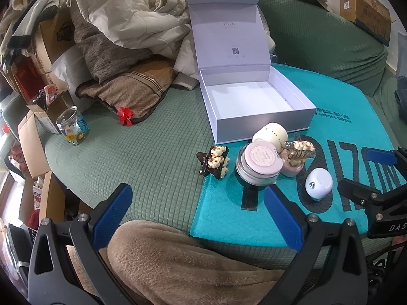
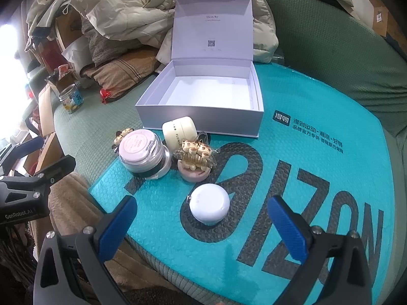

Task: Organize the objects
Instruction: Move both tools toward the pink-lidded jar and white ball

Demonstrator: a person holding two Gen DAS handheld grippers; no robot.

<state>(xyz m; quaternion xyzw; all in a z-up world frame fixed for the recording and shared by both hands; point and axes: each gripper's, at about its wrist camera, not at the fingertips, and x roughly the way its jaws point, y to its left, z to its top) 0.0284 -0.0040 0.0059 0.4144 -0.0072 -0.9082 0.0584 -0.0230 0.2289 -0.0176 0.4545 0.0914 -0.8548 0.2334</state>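
Left gripper (image 1: 198,213): jaws are standing wide apart, holding nothing, hovering over the green quilted sofa cover (image 1: 142,152) and a tan fleece blanket (image 1: 178,261).
Right gripper (image 2: 203,223): jaws are standing wide apart, holding nothing; the white round case (image 2: 210,206) is lying between and just beyond the blue finger pads (image 2: 286,227), apart from them.
White gift box (image 2: 201,119): is sitting open and empty on the teal bubble mailer (image 2: 318,178), lid standing upright at the rear.
Cream jar (image 2: 179,129): is lying on its side just in front of the box, touching or almost touching its front wall.
Pink-lidded glass jar (image 2: 143,156): is standing upright at the mailer's left edge, beside the cream jar.
Clear hair claw with bear figures (image 2: 197,152): is resting on top of a small pink container (image 2: 193,175).
Dark hair claw with bear figures (image 1: 213,161): is lying on the sofa cover, just left of the mailer and near the glass jar.
White round case, left wrist view (image 1: 318,183): is resting on the mailer's black lettering, near the pink container.
Background: a decorated glass jar (image 1: 73,125) and a red bow (image 1: 125,115) are sitting well apart from the group, beside piled cushions (image 1: 127,89) and bedding (image 1: 127,7).
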